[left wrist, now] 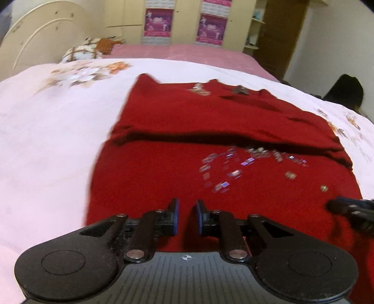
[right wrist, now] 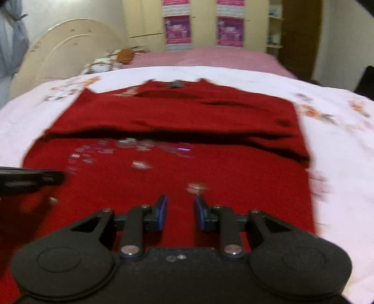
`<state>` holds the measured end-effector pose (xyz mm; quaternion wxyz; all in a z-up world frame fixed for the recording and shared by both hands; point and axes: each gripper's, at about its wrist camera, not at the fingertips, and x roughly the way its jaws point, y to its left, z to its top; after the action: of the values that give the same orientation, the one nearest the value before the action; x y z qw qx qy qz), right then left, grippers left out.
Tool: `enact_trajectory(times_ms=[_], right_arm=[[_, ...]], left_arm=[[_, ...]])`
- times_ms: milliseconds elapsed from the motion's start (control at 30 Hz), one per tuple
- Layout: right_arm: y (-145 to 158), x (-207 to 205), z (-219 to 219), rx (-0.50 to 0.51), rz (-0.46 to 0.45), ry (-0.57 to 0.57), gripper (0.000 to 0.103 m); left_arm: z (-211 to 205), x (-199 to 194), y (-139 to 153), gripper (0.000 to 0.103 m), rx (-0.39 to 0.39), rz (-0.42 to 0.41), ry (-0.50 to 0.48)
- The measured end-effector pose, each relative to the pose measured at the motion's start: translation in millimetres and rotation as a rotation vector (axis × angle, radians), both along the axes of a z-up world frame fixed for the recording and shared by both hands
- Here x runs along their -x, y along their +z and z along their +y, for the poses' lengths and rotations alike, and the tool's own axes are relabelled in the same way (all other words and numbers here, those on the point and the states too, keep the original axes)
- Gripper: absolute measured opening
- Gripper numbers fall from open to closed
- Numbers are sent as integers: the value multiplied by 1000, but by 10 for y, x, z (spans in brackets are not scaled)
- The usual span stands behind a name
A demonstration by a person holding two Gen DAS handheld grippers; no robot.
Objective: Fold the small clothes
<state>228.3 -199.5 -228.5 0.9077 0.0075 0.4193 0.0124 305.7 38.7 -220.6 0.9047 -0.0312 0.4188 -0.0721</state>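
Left wrist view: both tools, the left tool (left wrist: 187,216) and right tool (right wrist: 180,214), hover narrowly parted and empty over the red garment (left wrist: 222,187) (fold edge running crosswise just ahead).

The garment (left wrist: 210,131) lies on the sheet (left wrist: 46,140) covering the bed (left wrist: 187,50). Its far part is folded over the near part. Pillow (left wrist: 81,51) and headboard (left wrist: 35,35) lie beyond, left; wardrobe (left wrist: 182,21) behind.
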Motion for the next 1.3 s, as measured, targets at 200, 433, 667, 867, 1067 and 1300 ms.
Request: enact_trajectory(times_ms=[200, 433, 667, 867, 1067, 1300], right_arm=[[-36, 280, -501, -25, -6, -90, 25], [163, 497, -290, -118, -34, 12, 32], [148, 682, 184, -143, -3, 144, 30], [24, 895, 228, -43, 15, 100, 30], [42, 1183, -68, 19, 8, -28, 29], [111, 1374, 17, 34, 3, -86, 33]], left_arm=[[126, 177, -13, 16, -17, -5, 29], [-170, 461, 188, 16, 25, 9, 10], [-469, 717, 79, 17, -1, 49, -75], [-263, 886, 30, 16, -7, 29, -120], [34, 1106, 11, 16, 17, 22, -113], [179, 1319, 58, 17, 34, 27, -123]])
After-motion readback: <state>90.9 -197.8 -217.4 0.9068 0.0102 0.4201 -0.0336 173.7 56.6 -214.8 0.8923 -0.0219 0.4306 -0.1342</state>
